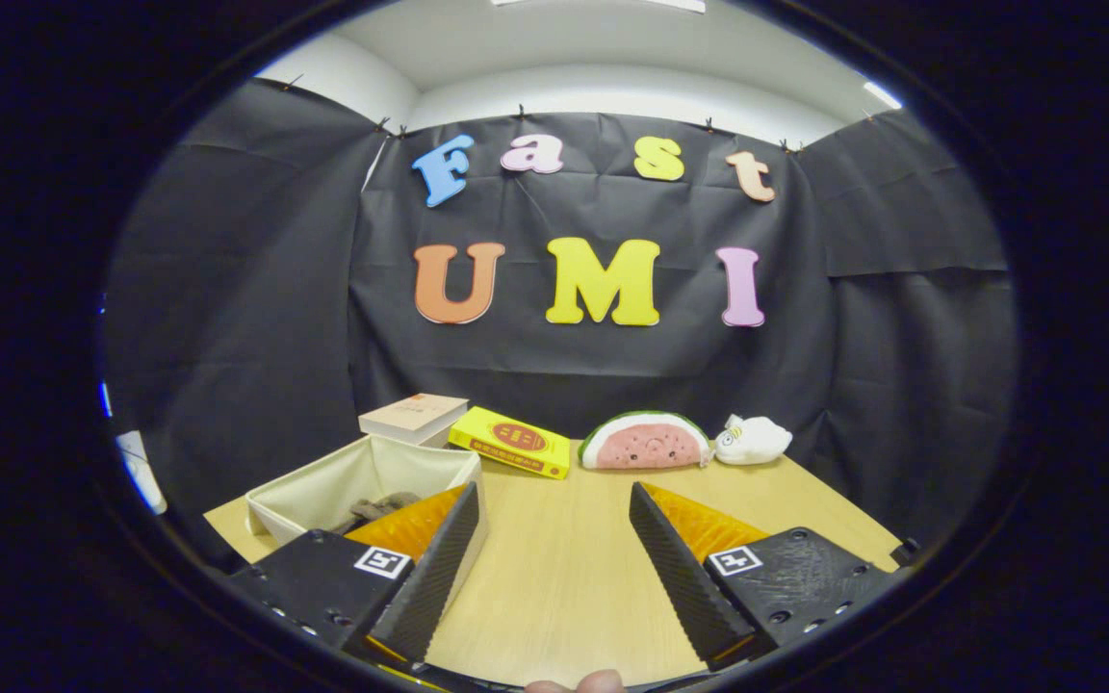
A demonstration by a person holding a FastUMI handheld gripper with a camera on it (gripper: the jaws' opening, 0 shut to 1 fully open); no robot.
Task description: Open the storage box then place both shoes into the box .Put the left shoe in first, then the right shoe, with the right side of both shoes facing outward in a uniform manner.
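Cream fabric storage box lies open, something brown inside, beside spread gripper.

Table: bare between fingers, which stand apart | Storage box: open, left side of table, partly behind left finger | Shoe: in box | Rear row, left to right: book behind box, flat carton, wedge-shaped plush, small plush touching it
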